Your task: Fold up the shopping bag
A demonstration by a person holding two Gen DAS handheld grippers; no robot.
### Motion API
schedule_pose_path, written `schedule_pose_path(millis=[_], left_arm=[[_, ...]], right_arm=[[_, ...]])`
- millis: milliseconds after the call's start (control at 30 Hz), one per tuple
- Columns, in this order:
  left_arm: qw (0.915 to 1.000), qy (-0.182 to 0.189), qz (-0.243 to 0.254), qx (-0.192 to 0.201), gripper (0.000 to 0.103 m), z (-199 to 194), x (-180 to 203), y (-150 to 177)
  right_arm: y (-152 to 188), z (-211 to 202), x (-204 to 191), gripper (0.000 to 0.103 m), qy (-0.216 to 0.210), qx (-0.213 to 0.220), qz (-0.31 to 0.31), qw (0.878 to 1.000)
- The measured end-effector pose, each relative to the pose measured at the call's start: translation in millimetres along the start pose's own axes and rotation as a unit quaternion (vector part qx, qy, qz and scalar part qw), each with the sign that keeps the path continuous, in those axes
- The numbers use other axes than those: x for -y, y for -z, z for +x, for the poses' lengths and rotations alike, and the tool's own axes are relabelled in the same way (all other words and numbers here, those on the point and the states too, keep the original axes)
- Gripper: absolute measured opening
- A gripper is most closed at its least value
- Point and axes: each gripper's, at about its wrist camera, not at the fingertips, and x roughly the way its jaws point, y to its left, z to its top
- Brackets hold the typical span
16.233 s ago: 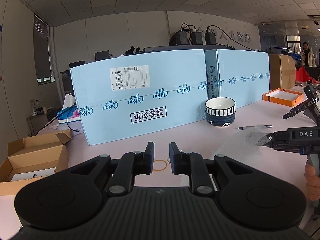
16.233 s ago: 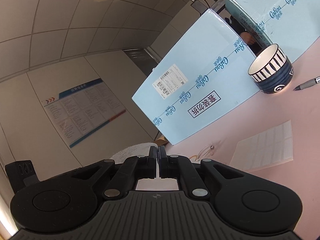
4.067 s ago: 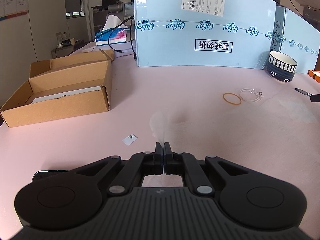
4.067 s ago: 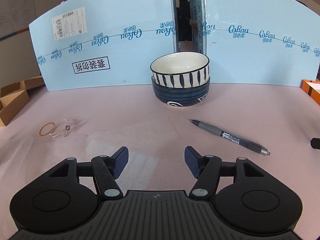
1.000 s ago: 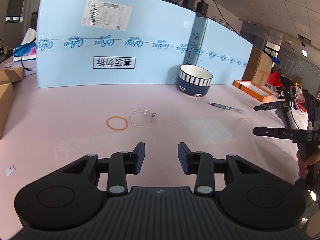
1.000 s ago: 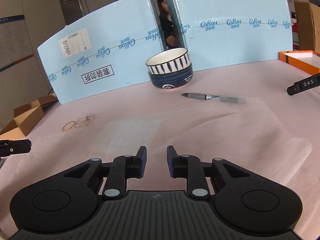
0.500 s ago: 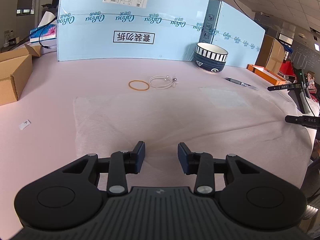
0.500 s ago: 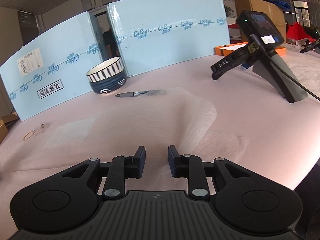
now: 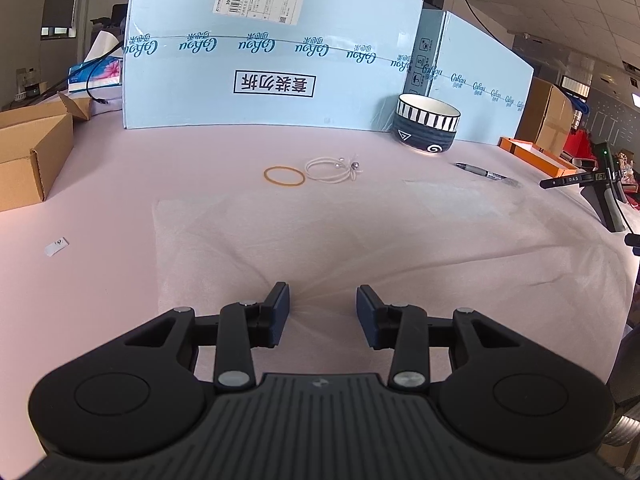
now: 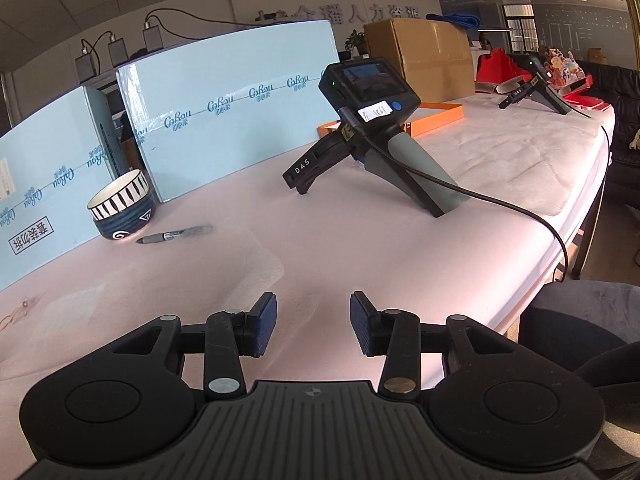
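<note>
My bag (image 9: 360,236) now lies spread flat; my left gripper (image 9: 323,304) hangs half-open over its near edge, my right gripper (image 10: 313,312) opening, both empty (folding comes next).

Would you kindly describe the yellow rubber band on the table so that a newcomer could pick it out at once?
Start at the big light-blue box standing at the back of the pink table. In front of its black-framed label lie two small loops side by side. The rubber band is the left one: a plain, flat, yellow-orange ring, whereas the white hair tie beside it has small beads.
</note>
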Motion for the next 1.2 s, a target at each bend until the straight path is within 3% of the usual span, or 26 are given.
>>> schedule_pose_path(millis=[333, 733, 1067, 1200], left_arm=[[0.9999, 0.011, -0.008, 0.002, 0.039, -0.2, -2.5, 0.4], [0.9997, 0.020, -0.015, 0.006, 0.043, -0.3, -3.7, 1.8], [0.9994, 0.025, -0.023, 0.009, 0.043, -0.6, -5.1, 2.5], [0.9993, 0.026, -0.026, 0.009, 0.043, -0.4, -5.6, 2.4]], right_arm=[[7.0, 21.7, -16.4, 0.038, 0.011, -0.011, -0.052, 0.999], [16.1, 28.3, -32.8, 0.040, 0.038, 0.016, -0.096, 0.995], [16.4, 25.5, -41.4, 0.003, 0.020, 0.022, -0.097, 0.995], [14.0, 16.6, -34.9, 0.003, 0.019, 0.035, -0.070, 0.997]])
